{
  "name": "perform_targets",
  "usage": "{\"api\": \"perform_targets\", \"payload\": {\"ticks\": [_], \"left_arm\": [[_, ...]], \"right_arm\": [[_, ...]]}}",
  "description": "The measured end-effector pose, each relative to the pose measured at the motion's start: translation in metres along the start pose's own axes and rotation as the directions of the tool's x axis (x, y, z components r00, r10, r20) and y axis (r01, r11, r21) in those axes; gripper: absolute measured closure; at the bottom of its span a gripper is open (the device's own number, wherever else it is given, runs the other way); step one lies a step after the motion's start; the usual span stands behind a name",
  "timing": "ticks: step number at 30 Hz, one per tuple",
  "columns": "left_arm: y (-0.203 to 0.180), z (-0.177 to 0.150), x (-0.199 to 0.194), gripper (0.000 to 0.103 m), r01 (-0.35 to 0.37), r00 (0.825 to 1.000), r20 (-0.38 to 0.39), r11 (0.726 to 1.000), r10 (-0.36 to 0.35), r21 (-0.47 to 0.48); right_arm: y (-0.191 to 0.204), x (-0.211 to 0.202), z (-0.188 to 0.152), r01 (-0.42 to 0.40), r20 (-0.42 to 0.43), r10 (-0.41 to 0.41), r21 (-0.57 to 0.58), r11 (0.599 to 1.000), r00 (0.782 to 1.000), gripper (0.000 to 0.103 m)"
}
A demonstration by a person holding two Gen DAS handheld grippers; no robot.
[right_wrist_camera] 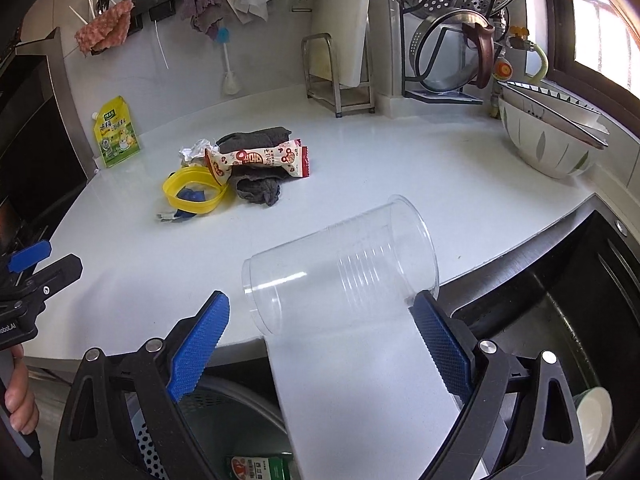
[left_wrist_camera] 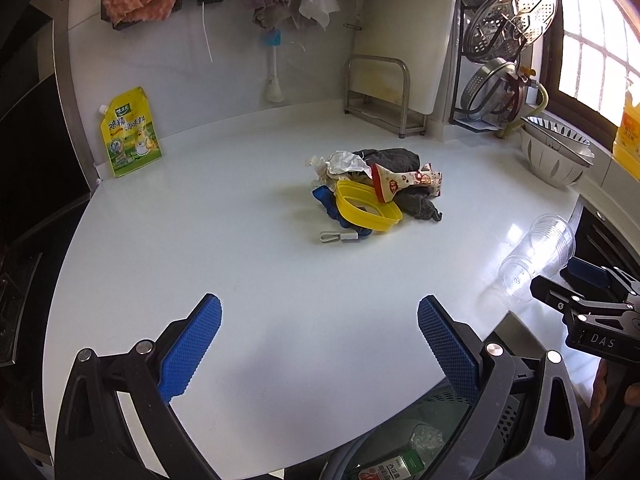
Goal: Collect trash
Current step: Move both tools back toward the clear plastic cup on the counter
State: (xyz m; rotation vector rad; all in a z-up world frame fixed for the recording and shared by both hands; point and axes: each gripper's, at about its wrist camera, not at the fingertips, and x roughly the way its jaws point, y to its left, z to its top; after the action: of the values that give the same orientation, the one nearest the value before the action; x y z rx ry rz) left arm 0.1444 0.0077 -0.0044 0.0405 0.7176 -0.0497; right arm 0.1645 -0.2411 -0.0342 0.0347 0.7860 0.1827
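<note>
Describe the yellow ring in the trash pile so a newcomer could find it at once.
Start at the white counter and find the trash pile at its middle. The yellow ring lies on the pile's near side, partly over a blue strap and beside a grey cloth, with a red-and-white wrapper leaning across its far edge. It is the pile's only bright yellow, open plastic hoop.

Left wrist view: white countertop [left_wrist_camera: 240, 264]

Left gripper [left_wrist_camera: 320, 344] spread, empty; trash pile [left_wrist_camera: 372, 192] mid-counter (yellow ring foremost); clear cup [left_wrist_camera: 536, 252] on its side beside right gripper [left_wrist_camera: 580, 296].
</note>
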Motion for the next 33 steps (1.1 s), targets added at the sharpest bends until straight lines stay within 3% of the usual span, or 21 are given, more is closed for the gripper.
{"api": "perform_targets", "payload": {"ticks": [30,31,32,33], "left_arm": [[0.010,0.015,0.029,0.006,-0.002,1.000,-0.028,1.000,0.001,-0.024],[0.011,0.016,0.030,0.006,-0.002,1.000,-0.029,1.000,0.001,-0.026],[0.012,0.017,0.032,0.006,-0.002,1.000,-0.030,1.000,0.001,-0.029],[0.013,0.019,0.033,0.006,-0.001,1.000,-0.032,0.999,0.000,-0.032]], "right_arm": [[0.011,0.078,0.062,-0.056,-0.064,0.055,-0.025,0.998,0.996,0.015],[0.012,0.078,0.062,-0.064,-0.057,0.062,-0.032,0.997,0.996,0.022],[0.013,0.079,0.063,-0.063,-0.055,0.060,-0.040,0.997,0.997,0.036],[0.014,0.081,0.063,-0.057,-0.063,0.054,-0.047,0.997,0.997,0.041]]}}
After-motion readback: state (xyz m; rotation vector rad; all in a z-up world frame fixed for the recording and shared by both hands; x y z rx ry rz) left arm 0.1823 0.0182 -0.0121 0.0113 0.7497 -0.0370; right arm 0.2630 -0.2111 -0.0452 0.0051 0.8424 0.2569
